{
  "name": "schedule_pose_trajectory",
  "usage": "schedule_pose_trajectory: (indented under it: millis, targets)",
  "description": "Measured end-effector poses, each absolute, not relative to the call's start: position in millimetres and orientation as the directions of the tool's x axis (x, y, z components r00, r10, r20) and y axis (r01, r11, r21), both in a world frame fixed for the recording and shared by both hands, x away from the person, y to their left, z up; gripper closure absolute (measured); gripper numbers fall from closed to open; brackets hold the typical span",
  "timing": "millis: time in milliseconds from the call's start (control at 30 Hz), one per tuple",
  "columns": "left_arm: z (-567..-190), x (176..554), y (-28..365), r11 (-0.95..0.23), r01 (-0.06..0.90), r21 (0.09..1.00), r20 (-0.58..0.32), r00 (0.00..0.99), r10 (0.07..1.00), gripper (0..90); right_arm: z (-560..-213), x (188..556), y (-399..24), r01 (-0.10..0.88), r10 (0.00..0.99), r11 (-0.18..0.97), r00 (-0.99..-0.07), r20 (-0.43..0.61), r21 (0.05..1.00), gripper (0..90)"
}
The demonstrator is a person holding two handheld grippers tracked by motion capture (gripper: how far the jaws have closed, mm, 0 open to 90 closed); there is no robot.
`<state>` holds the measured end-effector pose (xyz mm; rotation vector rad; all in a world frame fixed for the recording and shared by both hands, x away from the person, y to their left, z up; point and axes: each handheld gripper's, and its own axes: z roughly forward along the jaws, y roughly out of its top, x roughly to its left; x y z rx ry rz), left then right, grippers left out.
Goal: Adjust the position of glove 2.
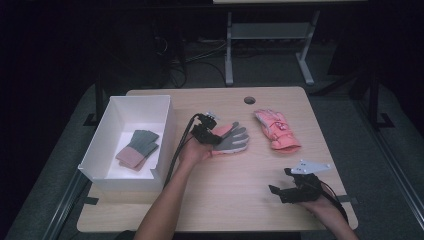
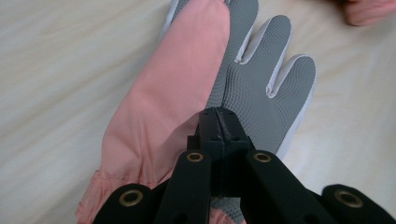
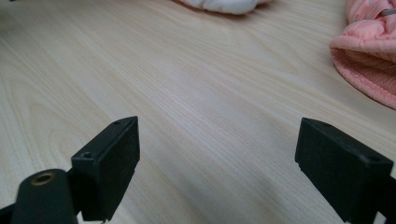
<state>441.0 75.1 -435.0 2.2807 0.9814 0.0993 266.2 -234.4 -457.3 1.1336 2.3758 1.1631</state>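
Lying out: two pink gloves (image 1: 232, 137) (image 1: 276, 130), one white box (image 1: 100, 150).

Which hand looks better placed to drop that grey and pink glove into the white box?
Left, probably. The left gripper is shut on the glove and nearer the white box; the right gripper is open.

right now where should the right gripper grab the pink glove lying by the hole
Probably the cuff: on the pink glove it is the end nearest the open right gripper, bunched thick enough to pinch. Come from the near side, jaws low across the cuff.
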Motion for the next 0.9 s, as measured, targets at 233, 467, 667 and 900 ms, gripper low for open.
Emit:
schedule_pose_trajectory:
  millis: [233, 467, 667, 900]
  targets:
    - [-435.1, 420.3, 55.0, -0.530, 0.603, 0.596, -0.223, 0.759, 0.612, 89.9, -457.2, 266.3, -234.0, 0.534, 0.744, 0.374, -0.661, 0.098, 0.758, 13.5]
    - [-434.8, 397.8, 39.7, -0.562, 0.573, 0.596, -0.242, 0.796, 0.555, 89.9, -457.3, 266.6, -233.9, 0.535, 0.745, 0.374, -0.660, 0.098, 0.758, 13.4]
    - [-420.5, 397.9, 41.9, -0.565, 0.545, 0.620, -0.215, 0.810, 0.546, 89.9, -457.2, 266.3, -234.2, 0.534, 0.745, 0.374, -0.660, 0.098, 0.758, 13.4]
    - [-417.2, 426.2, 67.1, -0.542, 0.596, 0.593, -0.165, 0.749, 0.642, 89.9, -457.1, 266.3, -234.4, 0.535, 0.745, 0.372, -0.660, 0.099, 0.759, 13.4]
